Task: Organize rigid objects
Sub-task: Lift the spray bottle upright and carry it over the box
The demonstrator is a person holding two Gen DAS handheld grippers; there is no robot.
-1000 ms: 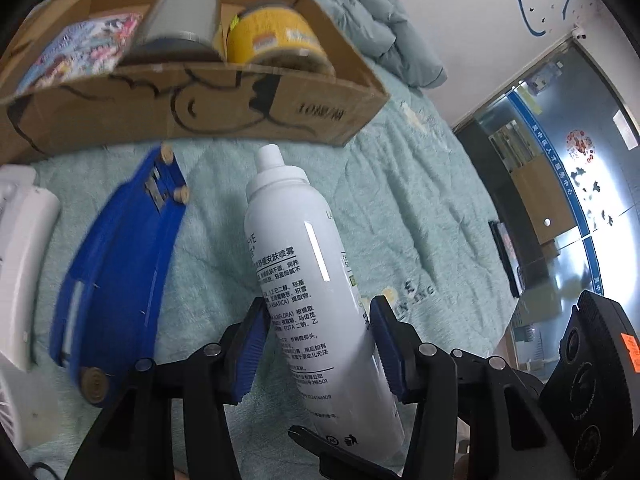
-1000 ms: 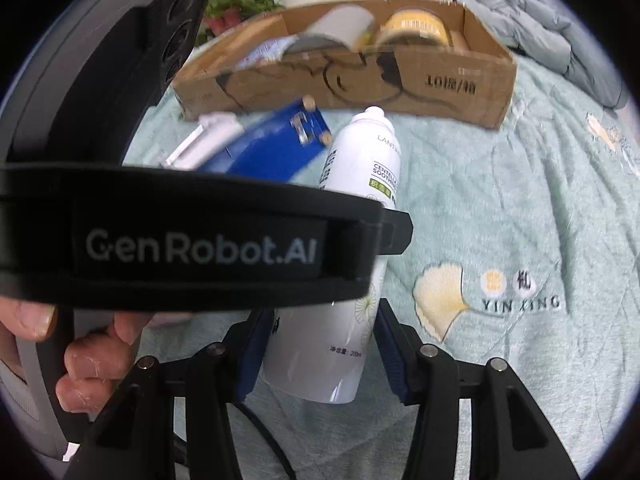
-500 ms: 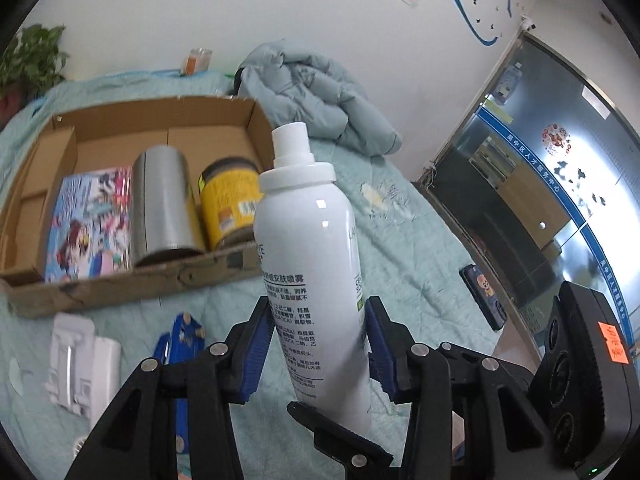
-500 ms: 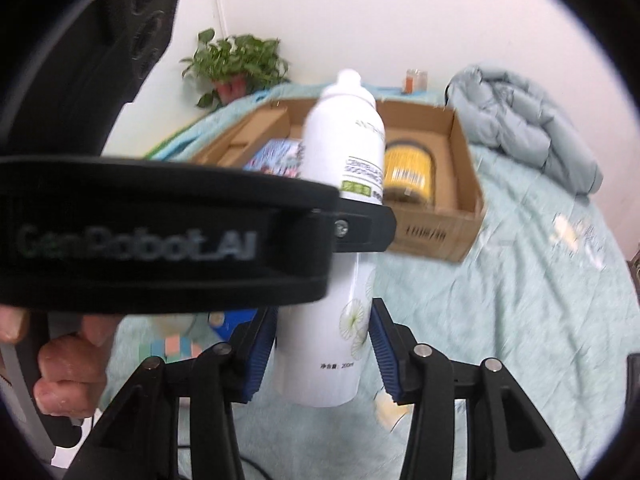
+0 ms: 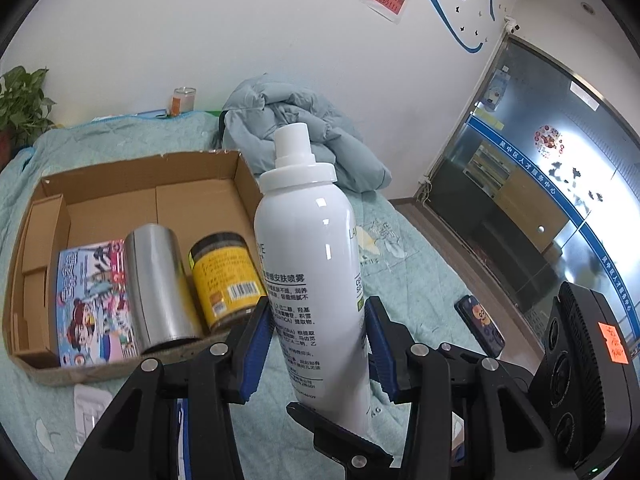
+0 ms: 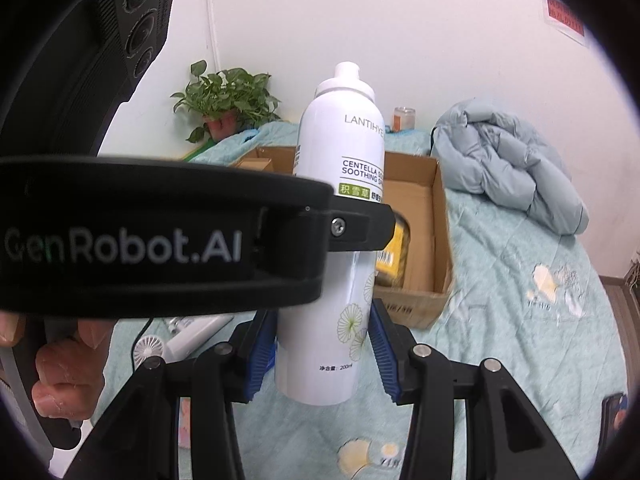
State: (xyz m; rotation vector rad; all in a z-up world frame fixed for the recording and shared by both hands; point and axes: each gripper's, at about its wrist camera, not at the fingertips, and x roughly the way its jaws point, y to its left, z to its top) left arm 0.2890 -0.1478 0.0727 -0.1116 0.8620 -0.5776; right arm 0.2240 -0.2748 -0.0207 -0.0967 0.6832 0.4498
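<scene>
A white spray bottle (image 5: 308,264) stands upright in the air above the teal bedspread. My left gripper (image 5: 318,320) is shut on its middle, blue pads pressed on both sides. Lower down, near the base of the bottle (image 6: 340,152), my right gripper (image 6: 320,328) is shut on it too. Behind and left of it lies an open cardboard box (image 5: 192,176) holding a colourful book (image 5: 92,300), a silver cylinder (image 5: 160,284) and a yellow-labelled jar (image 5: 224,276). The black body of the left gripper crosses the right wrist view and hides part of the box.
A crumpled blue-grey jacket (image 5: 288,136) lies behind the box. A phone (image 5: 478,324) rests near the bed's right edge. A potted plant (image 6: 228,100) and a glass jar (image 5: 184,100) stand by the wall. White items and a small fan (image 6: 148,354) lie on the bed at left.
The bottle lay on the bedspread a second ago; it is now lifted and upright. Both grippers rose with it and their jaws closed onto it. The box now appears lower in view.
</scene>
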